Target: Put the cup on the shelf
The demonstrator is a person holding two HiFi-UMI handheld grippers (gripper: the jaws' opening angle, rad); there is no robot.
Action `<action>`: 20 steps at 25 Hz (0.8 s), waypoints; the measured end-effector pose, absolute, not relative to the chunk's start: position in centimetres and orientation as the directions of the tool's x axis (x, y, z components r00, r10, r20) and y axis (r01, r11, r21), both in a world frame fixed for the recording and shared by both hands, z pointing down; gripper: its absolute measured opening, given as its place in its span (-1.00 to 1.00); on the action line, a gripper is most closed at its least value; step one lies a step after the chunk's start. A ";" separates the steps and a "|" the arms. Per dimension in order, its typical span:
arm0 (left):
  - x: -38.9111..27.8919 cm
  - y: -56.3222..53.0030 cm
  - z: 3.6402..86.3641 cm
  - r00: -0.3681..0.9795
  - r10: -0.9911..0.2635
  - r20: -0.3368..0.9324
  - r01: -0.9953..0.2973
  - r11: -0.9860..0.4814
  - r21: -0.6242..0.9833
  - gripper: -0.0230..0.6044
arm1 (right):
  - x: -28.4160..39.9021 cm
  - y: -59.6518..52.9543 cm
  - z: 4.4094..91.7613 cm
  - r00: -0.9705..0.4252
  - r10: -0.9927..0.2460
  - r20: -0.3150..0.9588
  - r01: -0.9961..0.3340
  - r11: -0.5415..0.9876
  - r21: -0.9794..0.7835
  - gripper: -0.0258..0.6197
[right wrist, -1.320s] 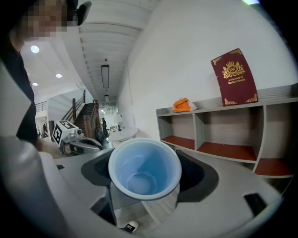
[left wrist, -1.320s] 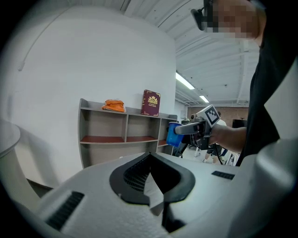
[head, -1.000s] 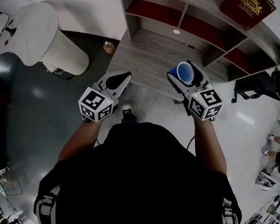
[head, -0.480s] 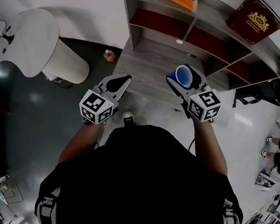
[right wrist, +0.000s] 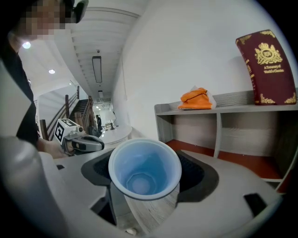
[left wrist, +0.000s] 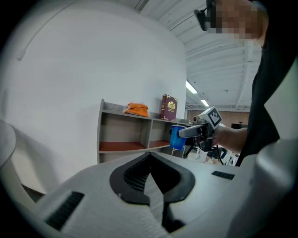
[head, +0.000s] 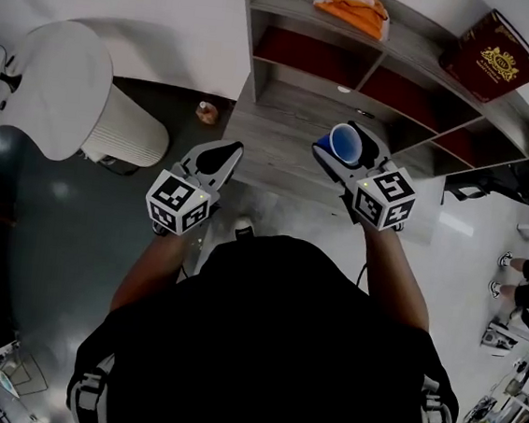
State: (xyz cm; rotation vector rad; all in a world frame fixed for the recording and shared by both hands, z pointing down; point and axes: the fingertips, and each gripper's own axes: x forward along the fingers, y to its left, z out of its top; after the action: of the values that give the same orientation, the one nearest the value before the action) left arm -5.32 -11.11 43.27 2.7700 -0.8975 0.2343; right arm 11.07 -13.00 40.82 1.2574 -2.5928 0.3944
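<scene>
a grey wooden shelf unit with red-backed compartments (head: 288, 124) stands against a white wall. to its left, on the dark floor, is a white round-topped stand on a ribbed white base (head: 58, 76). a dark red hardback book with gold print (head: 490, 56) stands on the shelf's top board at the right, and a crumpled orange packet (head: 354, 7) lies on the same board, well apart from the book.

the right gripper (head: 348, 147) has its jaws closed against the sides of a light blue plastic cup (right wrist: 144, 169), which sits upright between them with its empty mouth open to that gripper's camera. in the head view the cup shows over the shelf's lowest grey board, in front of the compartments, and rests on no board.

the left gripper (head: 226, 152) is held beside it, well apart. its jaws meet at the tips and have nothing between them.

a small brown object (head: 206, 112), too small to make out, lies on the floor just beside the shelf's left end.
</scene>
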 end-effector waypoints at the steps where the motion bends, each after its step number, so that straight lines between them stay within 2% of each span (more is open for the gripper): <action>1: -5.6 -11.5 43.3 0.803 -0.556 0.216 -0.591 -0.791 0.159 -0.87 | 10.8 -13.3 40.8 -0.601 -0.731 0.323 -0.794 0.592 -0.138 0.26; 20: -12.3 -17.7 43.7 0.828 -0.524 0.201 -0.556 -0.814 0.168 -0.87 | 5.2 -18.4 41.0 -0.546 -0.767 0.336 -0.834 0.537 -0.130 0.26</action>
State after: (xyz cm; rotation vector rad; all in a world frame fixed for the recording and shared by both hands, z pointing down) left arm -12.34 -17.65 43.67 2.7898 -0.8354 0.2141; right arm 5.22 -18.39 41.03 1.3469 -2.5375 0.4042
